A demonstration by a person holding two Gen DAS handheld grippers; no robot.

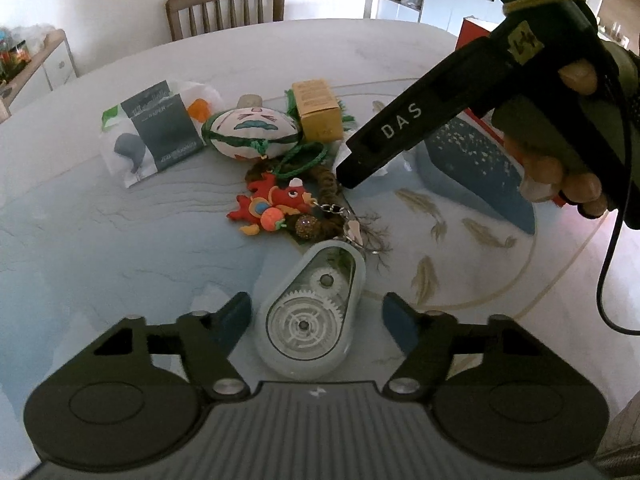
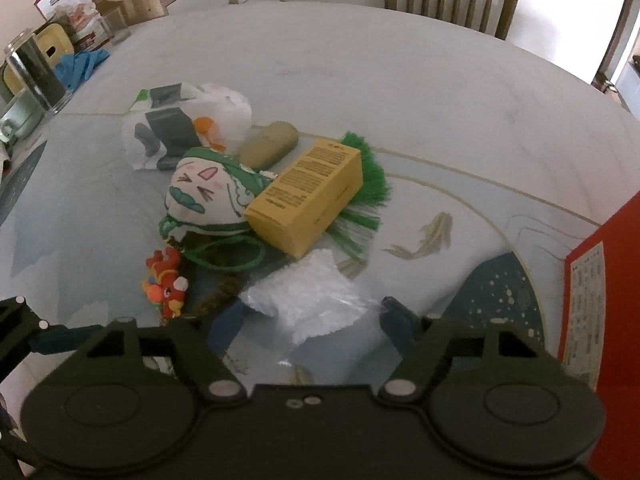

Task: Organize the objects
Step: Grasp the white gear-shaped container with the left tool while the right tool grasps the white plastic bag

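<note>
Grasp step: my left claw (image 1: pixel 316 320) stands open astride the clear gear-case keychain (image 1: pixel 310 312), lower centre on the table (image 1: pixel 120 240); right claw (image 2: pixel 304 320) open around the crinkled clear bag (image 2: pixel 308 300). Next, close both.

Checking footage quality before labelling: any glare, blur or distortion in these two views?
Left wrist: strong fisheye bend, window glare top centre, gear case sharp, left gripper fingertips slightly soft. Right wrist: same bend, dimmer, clear bag and right gripper fingertips blurred, yellow box readable.
</note>
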